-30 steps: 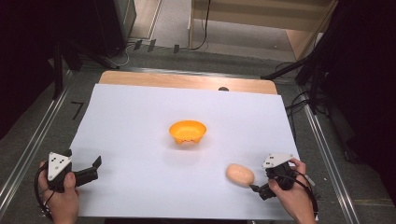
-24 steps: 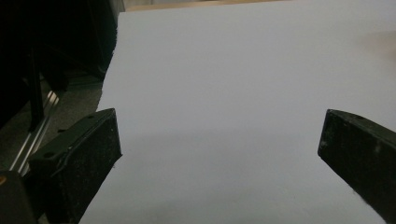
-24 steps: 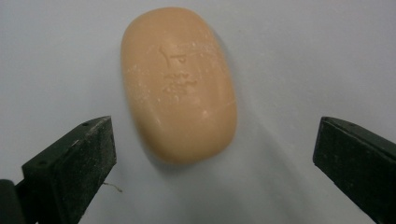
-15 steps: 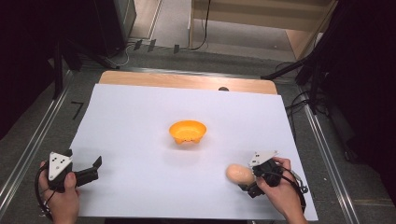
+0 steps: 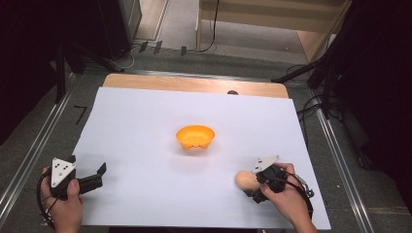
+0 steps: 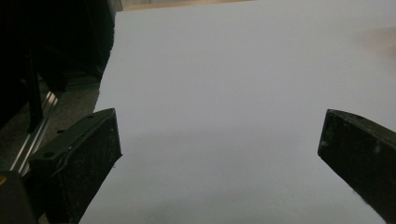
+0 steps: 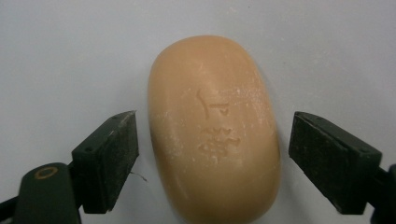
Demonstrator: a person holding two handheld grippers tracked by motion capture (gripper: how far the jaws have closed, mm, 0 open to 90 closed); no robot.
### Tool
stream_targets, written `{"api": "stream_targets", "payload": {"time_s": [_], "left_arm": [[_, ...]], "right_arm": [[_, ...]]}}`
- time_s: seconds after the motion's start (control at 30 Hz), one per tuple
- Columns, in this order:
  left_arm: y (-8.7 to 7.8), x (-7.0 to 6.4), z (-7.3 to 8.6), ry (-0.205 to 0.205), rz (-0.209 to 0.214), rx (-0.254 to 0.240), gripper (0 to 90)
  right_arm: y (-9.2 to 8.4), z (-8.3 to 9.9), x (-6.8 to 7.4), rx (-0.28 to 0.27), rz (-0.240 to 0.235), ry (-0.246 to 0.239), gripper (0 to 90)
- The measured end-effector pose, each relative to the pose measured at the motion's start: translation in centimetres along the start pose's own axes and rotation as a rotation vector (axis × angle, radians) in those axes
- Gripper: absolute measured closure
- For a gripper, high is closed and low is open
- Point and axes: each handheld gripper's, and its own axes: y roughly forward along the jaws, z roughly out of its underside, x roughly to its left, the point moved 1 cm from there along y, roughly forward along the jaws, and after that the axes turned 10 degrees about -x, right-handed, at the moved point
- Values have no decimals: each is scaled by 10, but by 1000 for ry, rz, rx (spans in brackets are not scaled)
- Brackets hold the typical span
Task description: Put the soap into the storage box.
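The table (image 5: 145, 126), under its white sheet, gives you a broad, bare field — that is why the few things on it sit well apart and are easy to approach from your side. The orange bowl (image 5: 195, 137) stands upright near the middle, open side up, a likely place to drop something into. Your left hand-held gripper (image 5: 99, 171) rests at the near left edge with its jaws spread wide over bare sheet; it is parked out of the way, holding nothing. Your right hand-held gripper (image 5: 251, 187) is low at the near right, aimed along the sheet at the soap bar (image 7: 212, 130), the tan oval lying flat on the sheet, near the bowl but apart from it. The bar lies lengthwise between the two jaws, so they bracket its narrow width — the easier span to clamp. The jaws have just been closing around it, yet a gap shows on each side, so the pads do not press on it.
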Motion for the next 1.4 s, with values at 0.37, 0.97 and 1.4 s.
{"api": "stream_targets", "payload": {"time_s": [0.37, 0.97, 1.4], "left_arm": [[0, 0, 0, 1, 4, 1, 0], [1, 0, 0, -2, 8, 2, 0], [1, 0, 0, -5, 10, 3, 0]], "right_arm": [[5, -3, -1, 24, -21, -24, 300], [-2, -19, 1, 24, -64, -84, 319], [-3, -44, 0, 26, -98, -130, 320]]}}
